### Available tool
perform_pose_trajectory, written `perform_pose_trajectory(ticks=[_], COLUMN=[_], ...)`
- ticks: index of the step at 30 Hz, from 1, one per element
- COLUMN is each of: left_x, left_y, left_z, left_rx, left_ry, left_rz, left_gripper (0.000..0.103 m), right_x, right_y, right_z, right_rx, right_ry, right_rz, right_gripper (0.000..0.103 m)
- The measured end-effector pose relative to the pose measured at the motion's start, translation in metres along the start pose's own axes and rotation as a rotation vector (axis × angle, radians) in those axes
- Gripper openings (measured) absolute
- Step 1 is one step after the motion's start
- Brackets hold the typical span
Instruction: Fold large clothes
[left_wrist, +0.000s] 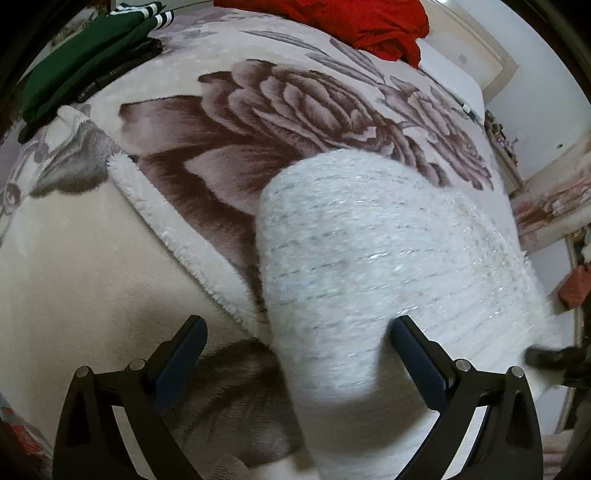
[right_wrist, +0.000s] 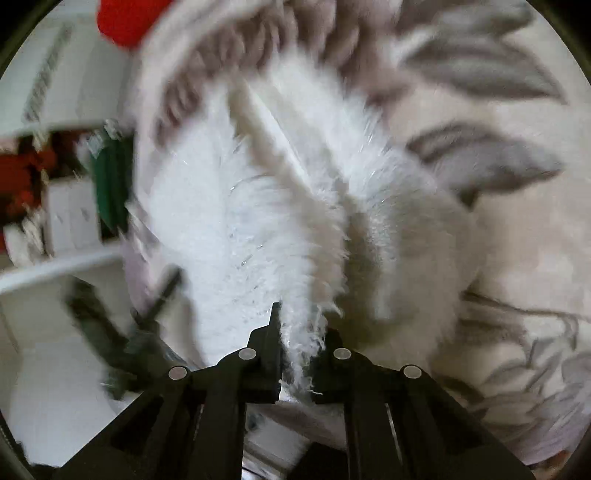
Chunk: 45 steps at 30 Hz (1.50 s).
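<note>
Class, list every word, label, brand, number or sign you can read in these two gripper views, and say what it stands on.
None: no readable text in either view.
White fuzzy garment: no tag or print shows.
Floral blanket: flower pattern only.
Green garment: white stripes, no lettering.
Shelf clutter: too blurred to read.

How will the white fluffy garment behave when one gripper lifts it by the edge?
The white fluffy garment will probably hang limp: it drapes in folds from the right gripper. Its loose fibres may snag or slip. It looks bulky, yet probably light.
</note>
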<state>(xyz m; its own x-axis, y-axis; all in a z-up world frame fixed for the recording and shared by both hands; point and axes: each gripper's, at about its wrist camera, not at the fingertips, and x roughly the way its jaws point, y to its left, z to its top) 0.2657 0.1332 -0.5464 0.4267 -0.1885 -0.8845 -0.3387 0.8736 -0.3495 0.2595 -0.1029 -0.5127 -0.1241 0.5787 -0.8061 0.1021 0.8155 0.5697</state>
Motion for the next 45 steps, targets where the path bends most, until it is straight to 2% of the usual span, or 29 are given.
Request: perform_pose_trajectory(ticks=[2,4,6,7,9,11,12,13,15,17,18,22,25,29,30,32,33,36,40,43,45], left_x=[0.002,0.01,0.021,0.027,0.034,0.033,0.03,0.028,0.024,0.024,0.024,0.025,0.029,0.029,0.029,0.029,0.029,0.028,0.019,0.003,-0.008], left_y=[-0.007,-0.021,-0.031,-0.032,-0.031,-0.031,-0.031,-0.031,-0.028,-0.025,-0.025,-0.028,-0.033,-0.038,-0.039,-0.04,-0.04,-0.041,-0.046,-0.045,-0.038], left_z=[0.003,0.006,0.008,0.008,0.008,0.007,0.006,0.007,0.006,0.005,0.004,-0.001,-0.003,-0.003,-0.002,-0.002,-0.003,-0.003,-0.002,-0.002,-0.003], left_rx=[-0.01,0.023,0.061,0.058,0.038,0.045,0.05,0.053,0.053,0.046,0.046,0.064,0.072,0.073,0.072,0.07,0.066,0.046,0.016,-0.013,-0.031], left_ry=[0.006,0.025,0.038,0.056,0.081,0.085,0.076,0.068,0.061,0.065,0.068,0.054,0.052,0.041,0.039,0.036,0.035,0.038,0.036,0.011,-0.013], left_rz=[-0.053,-0.051,-0.037,-0.051,-0.072,-0.066,-0.059,-0.053,-0.039,-0.038,-0.032,-0.022,-0.021,0.008,0.016,0.034,0.039,0.042,0.03,0.045,0.077], left_gripper=[0.103,0.103,0.103,0.103,0.103,0.103,0.103,0.103,0.103,0.103,0.103,0.103,0.103,0.103,0.103,0.103,0.103,0.103,0.103,0.103,0.103], right_x=[-0.03,-0.036,-0.017,0.0,0.04,0.065,0.068,0.066,0.051,0.023,0.008,-0.015,0.008,0.051,0.058,0.059,0.061,0.044,0.014,0.031,0.05], right_y=[0.0,-0.008,-0.032,-0.045,-0.07,-0.076,-0.073,-0.069,-0.058,-0.043,-0.037,-0.01,0.0,-0.004,-0.005,-0.003,0.004,0.025,0.021,0.01,0.0], right_z=[-0.005,-0.007,-0.002,0.004,0.015,0.024,0.028,0.03,0.033,0.032,0.031,0.055,0.086,0.123,0.122,0.119,0.113,0.101,0.1,0.102,0.104], right_rx=[0.012,0.001,0.045,0.047,0.085,0.08,0.074,0.068,0.066,0.03,0.006,-0.102,-0.159,-0.148,-0.155,-0.182,-0.195,-0.237,-0.19,-0.217,-0.239], right_ry=[-0.084,-0.104,-0.075,-0.067,-0.027,0.001,0.013,0.032,0.072,0.036,0.004,-0.045,-0.054,0.004,0.007,-0.009,0.003,-0.061,-0.127,-0.094,-0.057], right_rz=[-0.011,-0.06,-0.11,-0.159,-0.197,-0.228,-0.24,-0.255,-0.257,-0.263,-0.268,-0.189,-0.186,-0.107,-0.1,-0.091,-0.086,-0.117,-0.167,-0.244,-0.266], right_gripper=[0.01,0.01,0.01,0.011,0.012,0.014,0.014,0.018,0.029,0.053,0.058,0.06,0.06,0.062,0.059,0.017,0.017,0.013,0.012,0.012,0.013])
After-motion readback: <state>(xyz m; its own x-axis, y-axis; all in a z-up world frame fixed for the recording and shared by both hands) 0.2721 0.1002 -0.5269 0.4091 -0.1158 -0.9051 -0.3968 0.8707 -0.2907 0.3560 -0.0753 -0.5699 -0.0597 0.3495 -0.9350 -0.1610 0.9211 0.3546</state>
